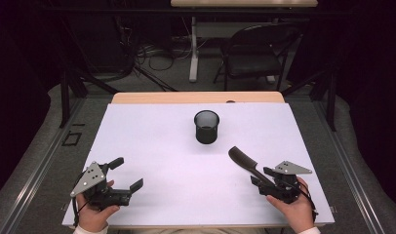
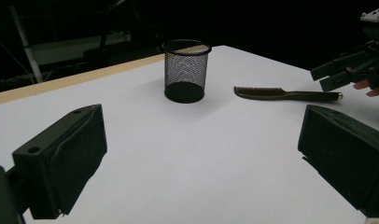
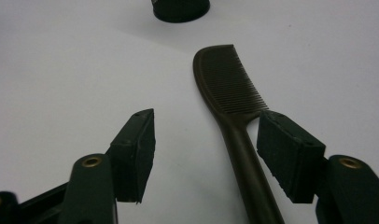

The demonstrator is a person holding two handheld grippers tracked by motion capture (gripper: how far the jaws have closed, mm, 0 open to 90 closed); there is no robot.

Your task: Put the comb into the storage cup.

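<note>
Left gripper (image 1: 128,173): jaws spread wide, nothing between them, held at near-left edge of white table (image 1: 157,141). Right gripper (image 3: 206,154): jaws spread, straddling handle of dark comb (image 3: 232,98); contact with jaw pads cannot be told. Comb lies flat on table, toothed end toward black mesh cup (image 1: 207,126). Cup upright, mid-table, apart from comb.

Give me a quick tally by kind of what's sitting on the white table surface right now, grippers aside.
Mesh pen cup: 1, black, upright, nothing visible inside
Comb: 1, dark brown, lying flat, its handle between the open jaws of the right gripper
Total: 2
</note>
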